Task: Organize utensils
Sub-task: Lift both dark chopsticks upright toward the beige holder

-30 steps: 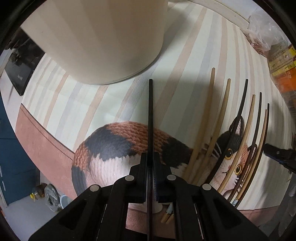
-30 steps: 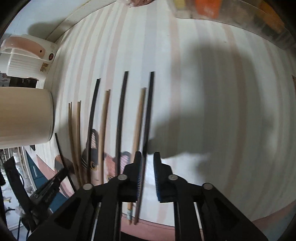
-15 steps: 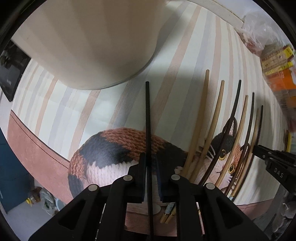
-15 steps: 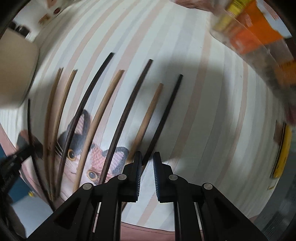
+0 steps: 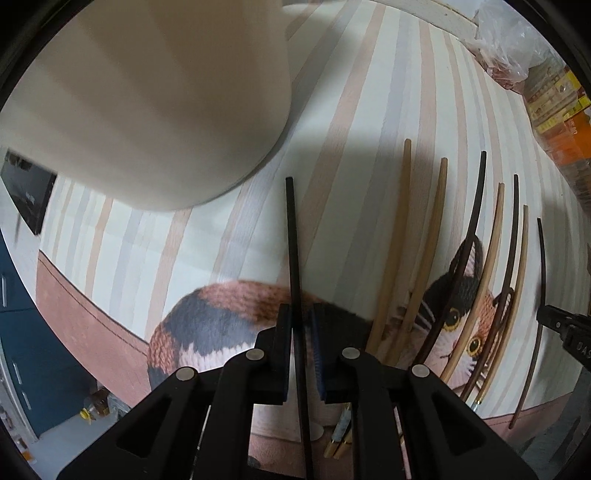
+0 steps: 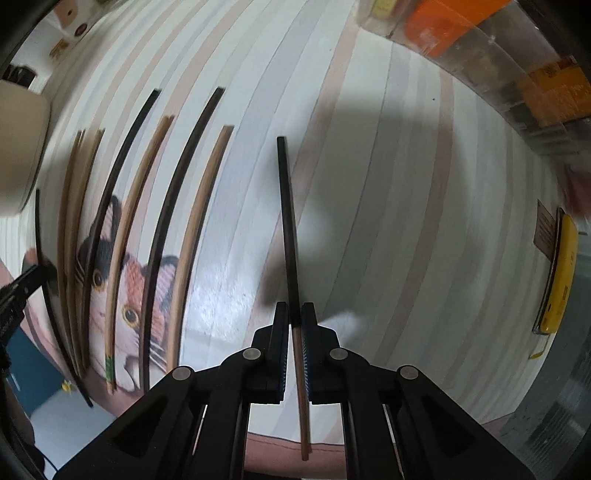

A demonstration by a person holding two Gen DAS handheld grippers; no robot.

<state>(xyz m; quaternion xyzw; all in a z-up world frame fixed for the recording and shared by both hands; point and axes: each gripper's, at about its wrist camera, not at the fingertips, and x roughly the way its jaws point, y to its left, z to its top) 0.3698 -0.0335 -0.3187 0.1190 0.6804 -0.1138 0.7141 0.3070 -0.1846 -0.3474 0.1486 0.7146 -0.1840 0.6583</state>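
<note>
Between the fingers of my left gripper (image 5: pixel 301 321) lies a black chopstick (image 5: pixel 292 240); the jaws stand slightly apart, with a gap beside the stick. It points toward the cream cylinder container (image 5: pixel 147 103). My right gripper (image 6: pixel 295 317) is shut on a dark chopstick (image 6: pixel 286 221) with a brown end, held off the mat to the right of the row. Several tan and dark chopsticks (image 6: pixel 162 221) lie side by side on the cat-print mat (image 6: pixel 369 184). The same row (image 5: pixel 400 221) shows right of my left gripper.
The striped mat's brown edge (image 5: pixel 74 306) runs along the front. Orange and yellow packets (image 6: pixel 461 22) line the far right, with a yellow object (image 6: pixel 557 277) beside them. A plastic bag (image 5: pixel 509 40) sits at the back. The right gripper (image 5: pixel 565 328) shows at the left wrist view's edge.
The left jaws have parted a little from the black chopstick, and that hand moved nearer the container. The right gripper closed on the row's rightmost dark chopstick and carried it off to the right.
</note>
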